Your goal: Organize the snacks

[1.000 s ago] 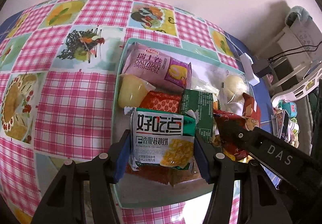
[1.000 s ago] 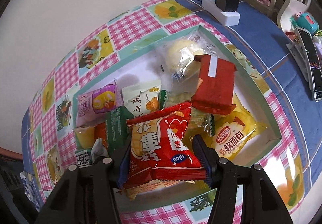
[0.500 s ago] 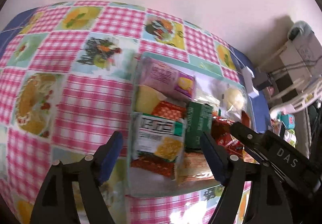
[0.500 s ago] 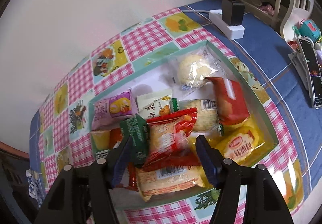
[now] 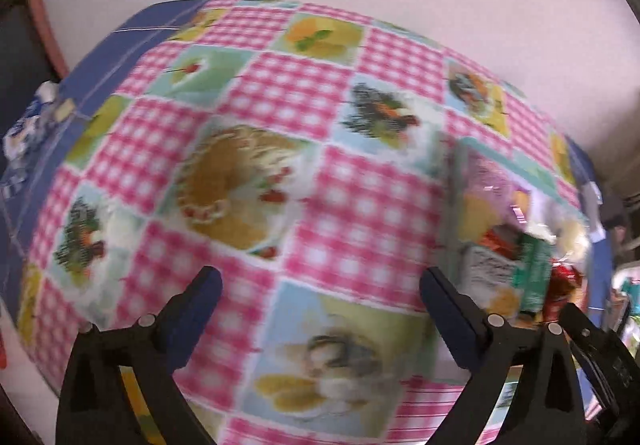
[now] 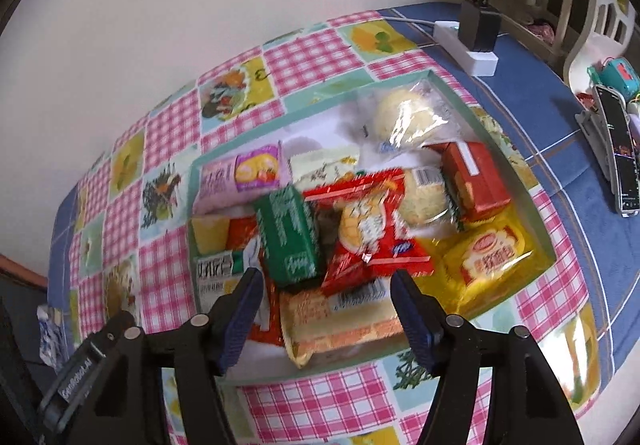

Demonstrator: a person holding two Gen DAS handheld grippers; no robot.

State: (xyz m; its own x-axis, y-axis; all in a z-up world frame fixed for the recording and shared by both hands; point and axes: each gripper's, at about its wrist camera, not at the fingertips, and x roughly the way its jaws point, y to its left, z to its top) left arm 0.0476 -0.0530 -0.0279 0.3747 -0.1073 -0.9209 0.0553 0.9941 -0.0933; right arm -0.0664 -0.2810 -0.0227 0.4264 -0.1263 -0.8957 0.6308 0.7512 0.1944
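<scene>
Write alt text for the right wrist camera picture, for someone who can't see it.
An open two-finger gripper hovers over a shallow green tray crowded with wrapped snacks, a red packet and a green box nearest its tips. The tray sits on a pink checked tablecloth beside a white wall.

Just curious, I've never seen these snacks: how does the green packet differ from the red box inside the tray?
The green packet lies toward the left of the tray, partly overlapping neighbouring snacks; the red box sits toward the right side. The green packet bears pale lettering, blurred here, while the red box shows a white strip on top. The green packet lies nearer the right tool than the red box does. Both look boxy and lie tilted among the snacks.
</scene>
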